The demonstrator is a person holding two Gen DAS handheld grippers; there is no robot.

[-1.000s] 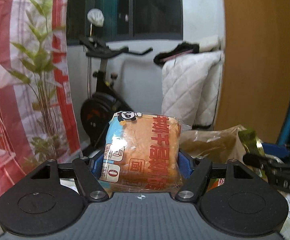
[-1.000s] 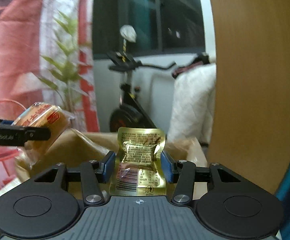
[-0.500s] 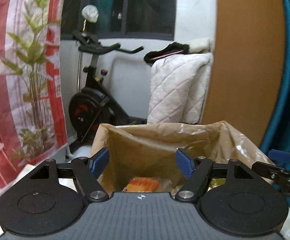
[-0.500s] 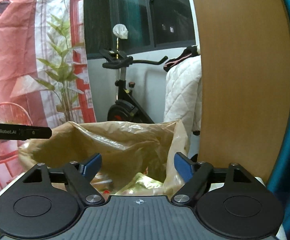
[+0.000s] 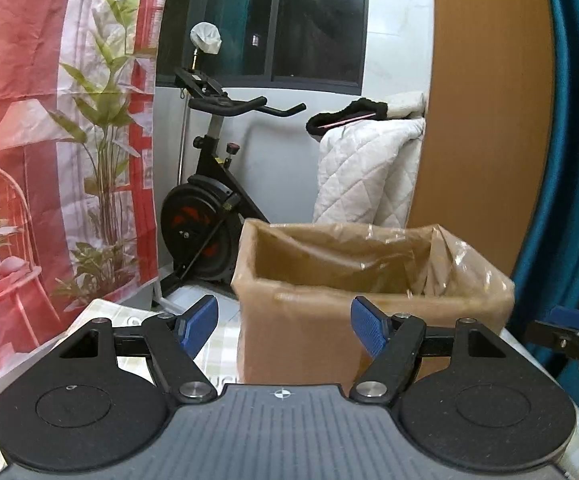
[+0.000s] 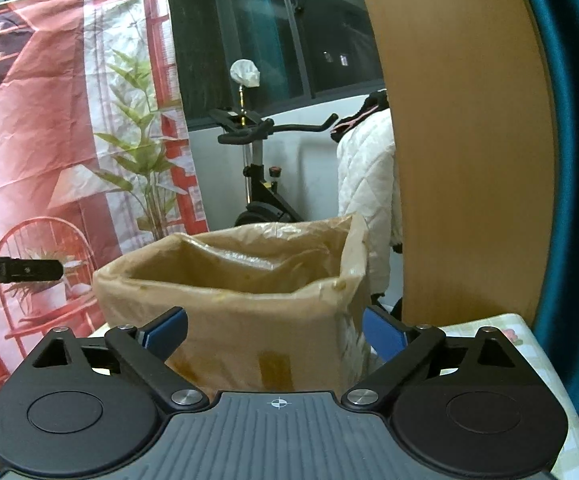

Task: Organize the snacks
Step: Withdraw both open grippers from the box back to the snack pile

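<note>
While facing the plastic-lined cardboard box [image 5: 301,332] on the table [image 6: 485,326], left gripper [image 5: 283,326] spread wide and empty; right gripper [image 6: 275,332] opening, nothing between its blue pads [image 6: 381,334]. Snacks not visible.

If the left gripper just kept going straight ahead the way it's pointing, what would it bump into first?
Most likely the brown cardboard box lined with a plastic bag. The left gripper is open and empty, and the box's near wall fills the gap between its fingers, with nothing visible in front. How far off it is, is hard to judge.
</note>
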